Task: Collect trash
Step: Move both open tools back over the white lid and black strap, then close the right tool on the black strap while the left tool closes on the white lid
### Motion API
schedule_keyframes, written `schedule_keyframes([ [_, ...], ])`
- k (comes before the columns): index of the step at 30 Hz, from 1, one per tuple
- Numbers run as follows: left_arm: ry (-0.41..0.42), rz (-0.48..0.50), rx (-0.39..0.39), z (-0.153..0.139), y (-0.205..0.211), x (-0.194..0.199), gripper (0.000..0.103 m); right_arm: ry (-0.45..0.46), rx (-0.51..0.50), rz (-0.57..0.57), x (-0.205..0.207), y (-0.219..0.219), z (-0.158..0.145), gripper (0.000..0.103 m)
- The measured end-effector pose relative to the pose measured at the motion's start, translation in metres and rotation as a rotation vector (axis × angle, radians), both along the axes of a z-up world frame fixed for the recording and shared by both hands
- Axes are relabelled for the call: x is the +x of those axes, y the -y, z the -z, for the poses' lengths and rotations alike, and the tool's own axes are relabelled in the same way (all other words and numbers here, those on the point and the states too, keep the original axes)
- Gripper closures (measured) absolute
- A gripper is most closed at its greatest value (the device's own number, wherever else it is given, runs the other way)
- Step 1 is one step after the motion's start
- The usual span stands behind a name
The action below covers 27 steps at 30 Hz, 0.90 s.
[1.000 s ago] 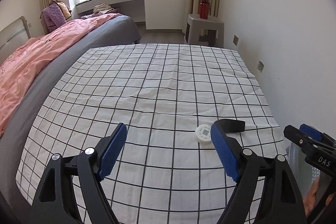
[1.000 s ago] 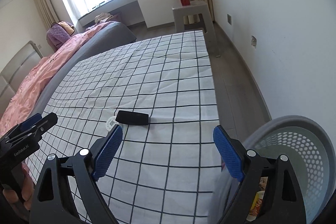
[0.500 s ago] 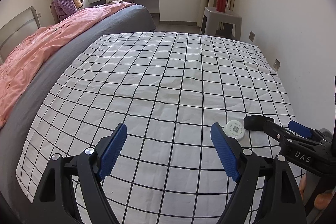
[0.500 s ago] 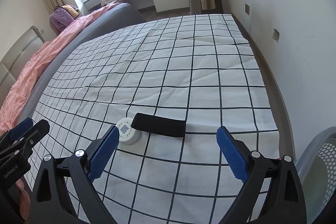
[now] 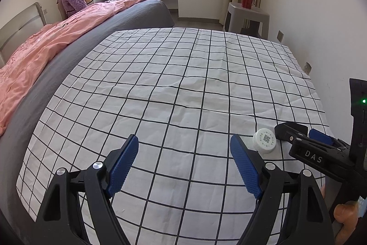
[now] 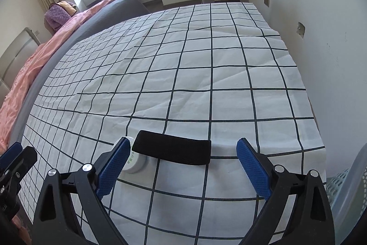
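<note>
Both grippers hang with jaws spread wide and nothing between the pads. The right gripper (image 6: 183, 167) sits low over the near right corner of the white black-gridded sheet (image 6: 206, 66), straddling a flat black rectangular strip (image 6: 172, 150). A small round white cap with a printed code (image 5: 264, 140) lies touching the strip's left end, at about 10 o'clock from the gripper, beside its left pad. A grey perforated plastic basket (image 6: 344, 180) stands past the sheet's right edge at 4 o'clock. The left gripper (image 5: 183, 167) hovers over bare sheet; open cloth runs toward 12 o'clock.
</note>
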<state>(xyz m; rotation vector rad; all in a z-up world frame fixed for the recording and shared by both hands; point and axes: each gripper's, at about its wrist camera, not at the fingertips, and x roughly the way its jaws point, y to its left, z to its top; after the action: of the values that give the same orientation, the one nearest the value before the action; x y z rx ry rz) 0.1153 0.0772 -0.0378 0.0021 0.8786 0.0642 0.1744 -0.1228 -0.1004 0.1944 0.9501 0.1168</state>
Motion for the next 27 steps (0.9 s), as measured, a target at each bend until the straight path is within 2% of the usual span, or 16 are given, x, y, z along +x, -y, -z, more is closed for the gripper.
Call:
schedule_keyframes([
  [1,-0.005,0.005,-0.002,0.001,0.001,0.000,0.025,-0.001,-0.004,-0.005,0.000,-0.001,0.000,0.020],
  [3,-0.013,0.014,-0.005,0.003,0.003,0.000,0.025,-0.011,-0.010,-0.021,0.001,-0.002,0.001,0.039],
  [7,-0.028,0.035,-0.014,0.006,0.011,0.000,0.025,-0.015,-0.010,-0.022,0.000,0.001,0.001,0.058],
  [9,-0.033,0.044,-0.021,0.007,0.016,0.000,0.025,-0.015,0.000,-0.024,-0.001,0.004,-0.001,0.071],
  [11,-0.034,0.054,-0.020,0.008,0.022,0.000,0.025,-0.012,0.006,-0.026,-0.004,0.007,-0.003,0.078],
  [17,-0.044,0.093,-0.021,0.012,0.044,0.002,0.025,0.011,0.009,-0.025,-0.014,0.020,-0.015,0.085],
  [27,-0.067,0.130,-0.048,0.026,0.071,0.011,0.025,0.055,0.040,0.024,-0.034,0.060,-0.039,0.085],
])
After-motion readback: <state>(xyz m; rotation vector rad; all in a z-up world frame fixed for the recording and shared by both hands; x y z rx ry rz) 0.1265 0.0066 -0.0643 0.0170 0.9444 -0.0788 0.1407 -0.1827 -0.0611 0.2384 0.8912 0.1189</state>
